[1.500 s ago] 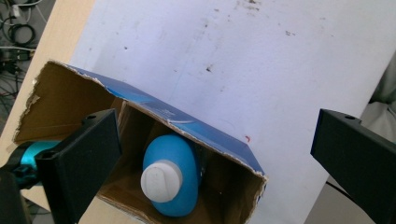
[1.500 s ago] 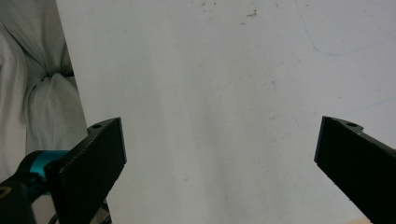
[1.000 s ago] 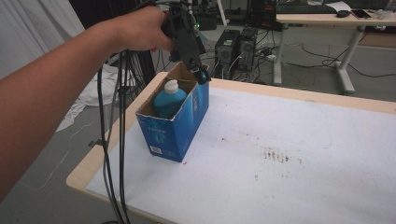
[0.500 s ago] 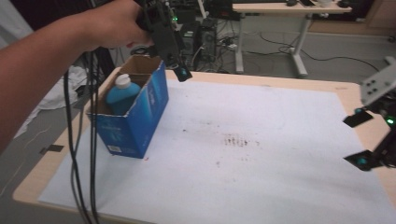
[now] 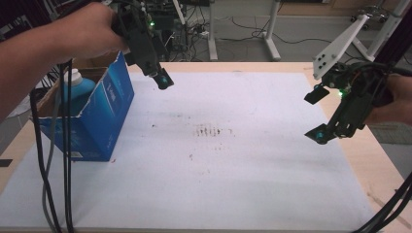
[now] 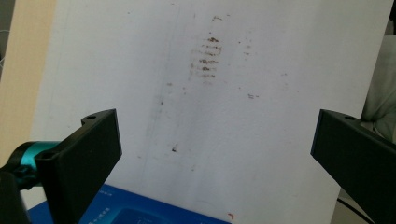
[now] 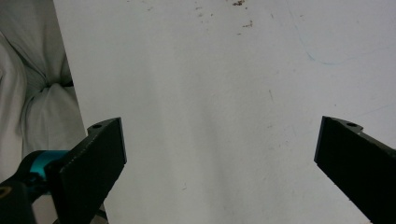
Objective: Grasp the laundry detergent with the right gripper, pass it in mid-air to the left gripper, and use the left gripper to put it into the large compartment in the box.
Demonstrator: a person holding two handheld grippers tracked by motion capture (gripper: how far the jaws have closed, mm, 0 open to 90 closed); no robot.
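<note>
While the left tool [image 5: 154, 68] hangs wide open at the upper left, the blue box [image 5: 99, 116] with its bottle [image 5: 77, 85] sits just below it; the right tool [image 5: 318, 114], also open, is far right.

Glossy blue cardboard box [image 5: 104, 114] — matt white paper sheet [image 5: 233, 165], stained, over a pale wooden table [image 5: 374, 160].
</note>
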